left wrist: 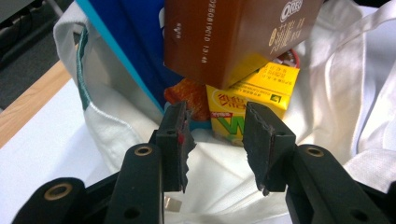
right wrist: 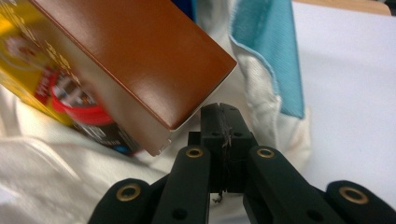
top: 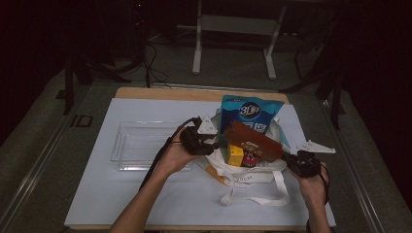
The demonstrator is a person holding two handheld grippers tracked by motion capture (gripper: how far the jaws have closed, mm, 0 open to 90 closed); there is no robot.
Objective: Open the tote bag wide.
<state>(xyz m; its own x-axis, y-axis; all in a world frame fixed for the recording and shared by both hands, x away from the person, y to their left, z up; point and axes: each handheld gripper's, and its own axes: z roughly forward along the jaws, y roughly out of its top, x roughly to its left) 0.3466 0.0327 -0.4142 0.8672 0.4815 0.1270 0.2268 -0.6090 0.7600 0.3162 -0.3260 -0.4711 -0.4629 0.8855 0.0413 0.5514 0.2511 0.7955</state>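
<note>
So there's a white tote bag point(top: 245, 172) in the middle of the tabletop point(top: 145, 194), stuffed with groceries, and a long brown box point(top: 252, 141) lies tilted across its mouth, on top of a yellow carton point(top: 234, 155) and in front of a blue pouch point(top: 248, 114). The left gripper point(left wrist: 212, 135) is parted with nothing between its jaws, aimed at the carton just under the box. The right gripper point(right wrist: 223, 123) is clenched tight on what looks like a thread or fold of the bag cloth by the box's lower corner, can't say for sure. That box looks light, stiff cardboard, kinda glossy so maybe slippery; I'd pinch it across the narrow sides near the middle, not the corner.
</note>
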